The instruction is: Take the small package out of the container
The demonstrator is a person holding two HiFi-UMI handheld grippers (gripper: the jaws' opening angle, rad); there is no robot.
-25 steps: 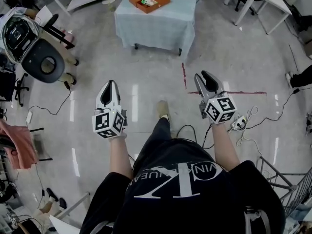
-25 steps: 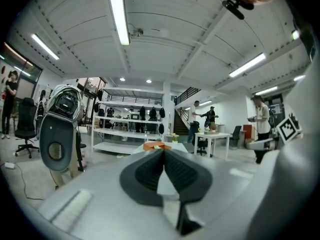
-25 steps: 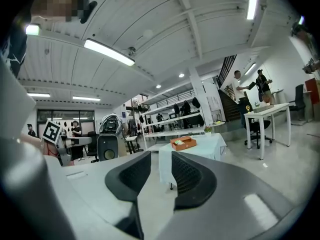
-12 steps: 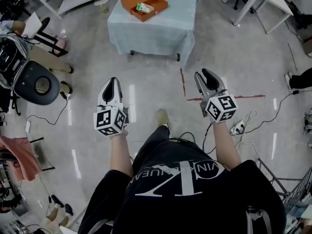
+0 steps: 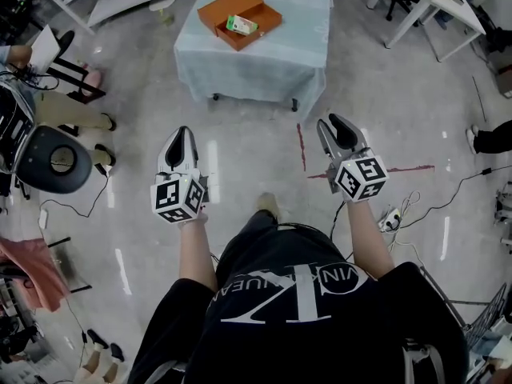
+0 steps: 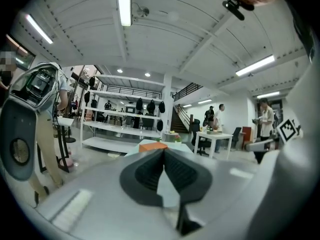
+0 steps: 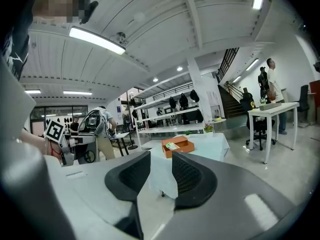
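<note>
Fingers (image 6: pixel 146 172) of left gripper (image 5: pixel 182 134) touch at tips, nothing held; right gripper (image 5: pixel 334 122) narrowly apart, empty. Small package (image 5: pixel 242 26) lies in orange container (image 5: pixel 260 22) on table (image 5: pixel 264 58), well ahead.

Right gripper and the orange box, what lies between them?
Bare floor, then the table's pale cloth; nothing else, as the head view shows.

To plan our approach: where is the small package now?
The package lies in the orange box on the cloth-covered table, at the top centre of the head view.
</note>
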